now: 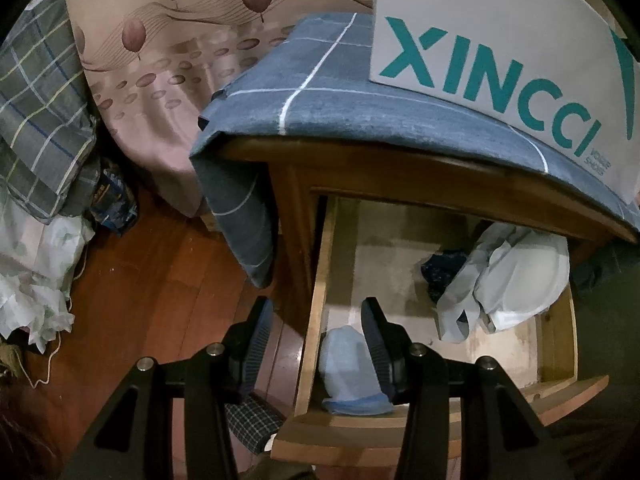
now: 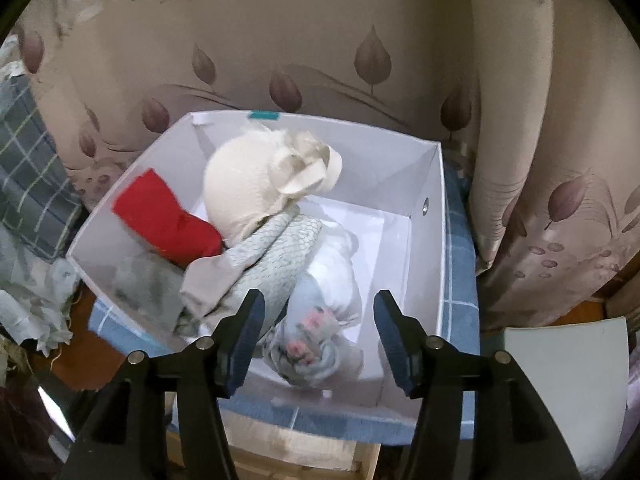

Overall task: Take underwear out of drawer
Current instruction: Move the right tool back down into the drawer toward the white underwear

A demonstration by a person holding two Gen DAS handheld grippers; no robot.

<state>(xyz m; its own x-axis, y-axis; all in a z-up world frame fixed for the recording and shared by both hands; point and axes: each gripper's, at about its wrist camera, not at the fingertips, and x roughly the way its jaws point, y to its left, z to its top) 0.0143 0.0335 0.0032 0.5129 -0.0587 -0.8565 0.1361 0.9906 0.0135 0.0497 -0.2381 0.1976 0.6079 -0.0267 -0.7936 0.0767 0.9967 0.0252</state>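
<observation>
The wooden drawer (image 1: 384,264) stands pulled out of a nightstand. In it lie a white and pale blue bra (image 1: 516,280), a dark patterned garment (image 1: 442,272) and a pale blue garment (image 1: 348,360) at the front left corner. My left gripper (image 1: 317,304) is open and straddles the drawer's left wall without touching it. One finger is outside and one is beside the pale blue garment. My right gripper (image 2: 320,298) hangs open over a white box (image 2: 434,240). A blurred floral garment (image 2: 316,344) lies below its fingers, apart from the pads.
The box also holds a cream bra (image 2: 248,184), a red garment (image 2: 168,216) and a pale green patterned one (image 2: 280,256). It stands on a blue checked cloth (image 1: 340,108) over the nightstand. Leaf-print curtains (image 2: 560,160) hang behind. Piled bedding (image 1: 36,120) lies left on the wooden floor.
</observation>
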